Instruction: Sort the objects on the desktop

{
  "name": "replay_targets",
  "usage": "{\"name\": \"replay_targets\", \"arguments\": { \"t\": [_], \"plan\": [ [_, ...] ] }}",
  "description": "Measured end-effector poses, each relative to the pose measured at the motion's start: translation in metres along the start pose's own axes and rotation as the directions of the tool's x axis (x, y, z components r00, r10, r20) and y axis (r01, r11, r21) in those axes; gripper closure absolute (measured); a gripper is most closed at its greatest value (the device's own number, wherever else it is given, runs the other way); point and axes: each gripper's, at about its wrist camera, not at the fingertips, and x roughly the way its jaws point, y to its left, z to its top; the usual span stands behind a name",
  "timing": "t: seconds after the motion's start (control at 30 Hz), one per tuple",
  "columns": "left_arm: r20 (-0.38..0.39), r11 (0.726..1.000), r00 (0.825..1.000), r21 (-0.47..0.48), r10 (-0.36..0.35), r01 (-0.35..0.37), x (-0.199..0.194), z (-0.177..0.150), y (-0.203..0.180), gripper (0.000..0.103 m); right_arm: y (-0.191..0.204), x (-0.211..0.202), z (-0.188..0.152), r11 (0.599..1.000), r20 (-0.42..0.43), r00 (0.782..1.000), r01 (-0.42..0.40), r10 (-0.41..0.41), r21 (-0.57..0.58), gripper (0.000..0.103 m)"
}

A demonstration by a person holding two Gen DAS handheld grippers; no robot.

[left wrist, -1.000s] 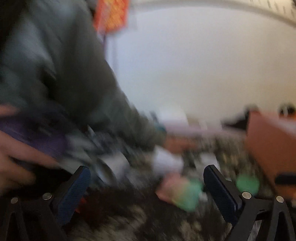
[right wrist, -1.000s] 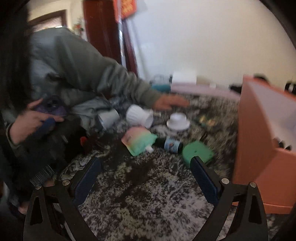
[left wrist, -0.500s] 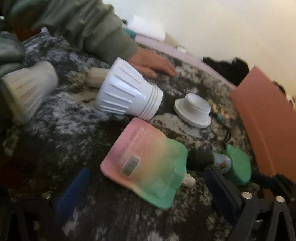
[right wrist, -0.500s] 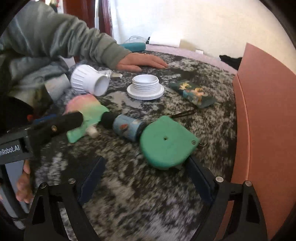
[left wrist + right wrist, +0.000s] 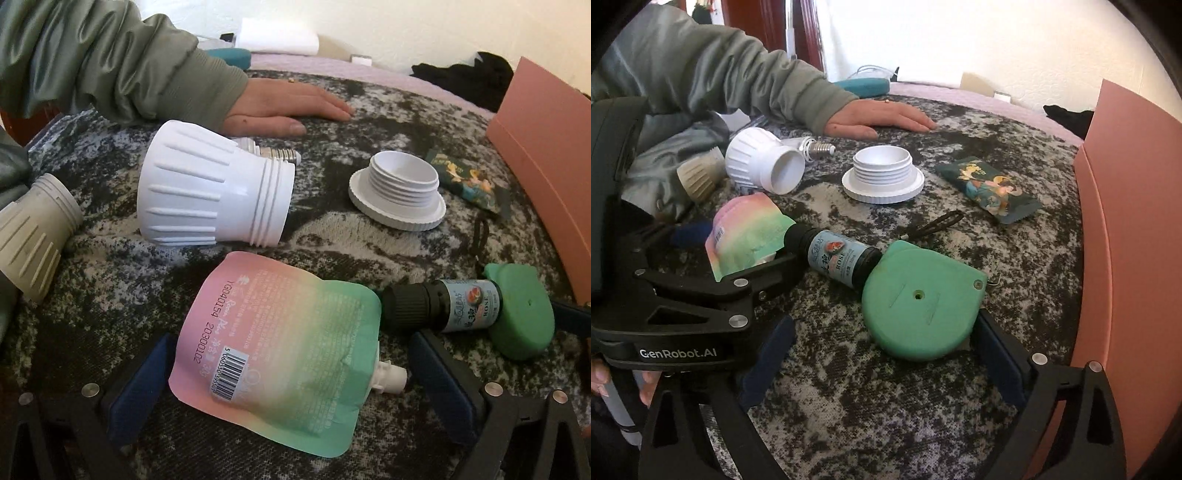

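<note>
A pink-to-green spout pouch [image 5: 280, 350] lies flat on the mottled cloth. My left gripper [image 5: 291, 369] straddles it, jaws closing, and the pads stay just clear of its edges. Touching the pouch's right side is a small dark bottle [image 5: 443, 306] with a blue label, lying against a green tape measure [image 5: 919, 306]. My right gripper [image 5: 882, 362] stands over the tape measure's near part, jaws opening, its right pad close to the case. The right wrist view also shows the left gripper [image 5: 738, 247] around the pouch [image 5: 746, 232].
A white ribbed lamp housing [image 5: 207, 192], a grey one [image 5: 33, 236], a white threaded ring [image 5: 397, 195], a teal snack packet [image 5: 990, 188] and a black loop [image 5: 934, 225] lie farther back. A person's hand [image 5: 288, 107] rests on the cloth. A pink box [image 5: 1130, 258] walls the right side.
Both grippers tipped down and came in close to the table. The left one now brackets the pouch and the right one the green tape measure. The person's hand stayed flat.
</note>
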Motion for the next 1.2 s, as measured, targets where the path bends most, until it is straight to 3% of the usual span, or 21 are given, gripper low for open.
{"name": "replay_targets", "arguments": {
  "t": [0.1,0.23,0.37,0.53,0.67,0.8,0.93,1.1,1.2],
  "plan": [
    [0.010,0.999,0.999,-0.002,0.040,-0.040,0.001,0.003,0.001,0.011,0.000,-0.002,0.002,1.000,0.003,1.000,0.018,-0.018,0.005,0.011],
    [0.023,0.998,0.999,-0.051,0.027,-0.025,-0.003,0.002,0.012,0.011,-0.005,-0.008,0.005,0.998,0.035,0.998,0.050,-0.052,0.044,0.044],
    [0.054,0.995,0.998,-0.099,-0.015,0.020,-0.011,0.000,0.022,0.011,-0.006,-0.009,0.006,0.998,0.040,0.998,0.049,-0.051,0.050,0.044],
    [0.073,0.996,0.997,-0.094,0.002,0.005,-0.020,-0.002,0.022,0.011,-0.005,-0.013,0.004,0.997,0.062,0.997,0.047,-0.051,0.059,0.044],
    [0.144,0.992,0.988,-0.116,0.064,-0.047,-0.035,0.001,0.025,0.011,-0.003,-0.020,0.000,0.996,0.091,0.994,0.058,-0.065,0.074,0.044],
    [0.207,0.985,0.976,-0.169,0.064,-0.028,-0.056,0.006,0.039,0.011,0.004,-0.039,0.001,0.993,0.159,0.982,0.092,-0.102,0.069,0.044],
    [0.311,0.981,0.950,-0.175,-0.024,0.082,-0.087,0.011,0.046,0.011,0.006,-0.069,0.001,0.994,0.229,0.970,0.062,-0.081,0.089,0.044],
    [0.439,0.978,0.889,-0.087,-0.131,0.187,-0.134,0.018,0.029,0.011,0.011,-0.118,0.006,0.996,0.336,0.939,0.051,-0.075,0.079,0.044],
    [0.459,0.963,0.864,-0.057,-0.209,0.263,-0.146,0.023,0.016,0.011,0.004,-0.149,0.011,0.989,0.390,0.912,0.089,-0.128,0.115,0.044]
  ]
}}
